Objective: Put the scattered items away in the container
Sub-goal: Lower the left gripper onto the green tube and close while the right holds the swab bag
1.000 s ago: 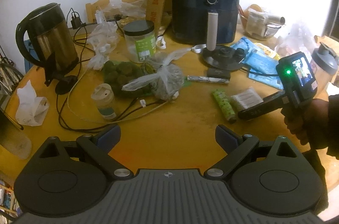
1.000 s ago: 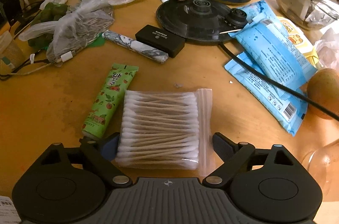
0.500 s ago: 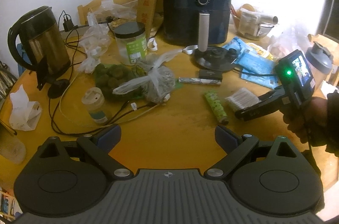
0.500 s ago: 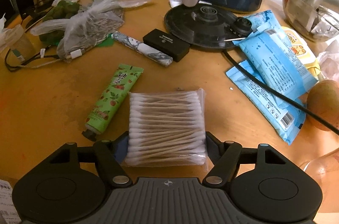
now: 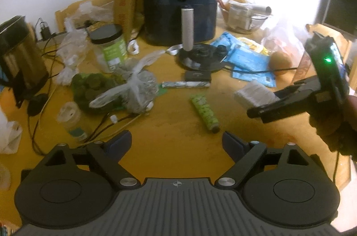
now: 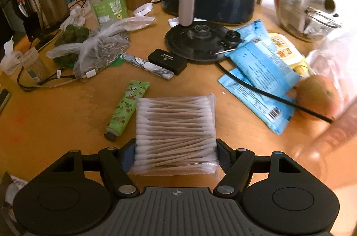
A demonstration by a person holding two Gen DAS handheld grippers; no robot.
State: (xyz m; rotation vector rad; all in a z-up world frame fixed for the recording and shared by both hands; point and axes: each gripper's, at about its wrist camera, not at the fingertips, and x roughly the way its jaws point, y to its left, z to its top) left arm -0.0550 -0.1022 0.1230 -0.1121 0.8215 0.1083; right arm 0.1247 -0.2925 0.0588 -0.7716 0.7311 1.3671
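Heads up, your right claw [image 6: 176, 155] is clamped on just the near end of the clear plastic bag of cotton swabs [image 6: 176, 131], lifted off the yellow wooden tabletop [image 6: 55, 115], so the slick bag could droop or slip while your left claw [image 5: 177, 141] hangs apart, holding nothing.

Both wrist views face the air fryer [image 5: 179, 1] across one table [image 6: 55, 115].

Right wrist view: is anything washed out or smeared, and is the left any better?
Right wrist view: the bag of cotton swabs in the right gripper is sharp; the right edge by the fruit is motion-smeared and overexposed. Left wrist view: the upper right corner blows out white, and the bag of cotton swabs looks soft.
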